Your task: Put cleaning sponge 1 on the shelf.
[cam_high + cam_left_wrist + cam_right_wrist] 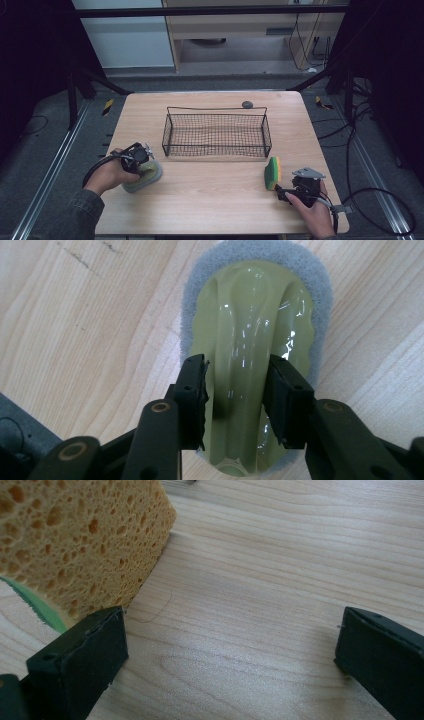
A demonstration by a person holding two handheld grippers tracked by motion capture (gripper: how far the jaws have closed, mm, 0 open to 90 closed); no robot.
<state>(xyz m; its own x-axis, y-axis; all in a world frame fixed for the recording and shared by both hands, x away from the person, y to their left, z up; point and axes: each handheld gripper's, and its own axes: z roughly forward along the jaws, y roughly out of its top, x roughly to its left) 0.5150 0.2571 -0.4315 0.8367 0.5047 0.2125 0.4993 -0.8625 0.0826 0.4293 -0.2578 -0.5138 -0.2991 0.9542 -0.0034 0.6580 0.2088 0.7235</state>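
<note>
A pale green glossy scrubber with a grey foam base [250, 305] lies at the table's front left [145, 176]. My left gripper [236, 390] [139, 161] comes down on it, and both jaws press the sides of its raised handle ridge. A yellow sponge with a green scouring side [273, 173] stands on edge at the front right. In the right gripper view the sponge [75, 540] sits just beyond the left jaw. My right gripper [227, 655] [283, 192] is open wide over bare wood, with nothing between its jaws.
A black wire basket [217, 150] stands in the middle of the wooden table [210, 200]. A small grey round object [247, 104] lies behind it near the far edge. Cables trail from both grippers past the table's front corners.
</note>
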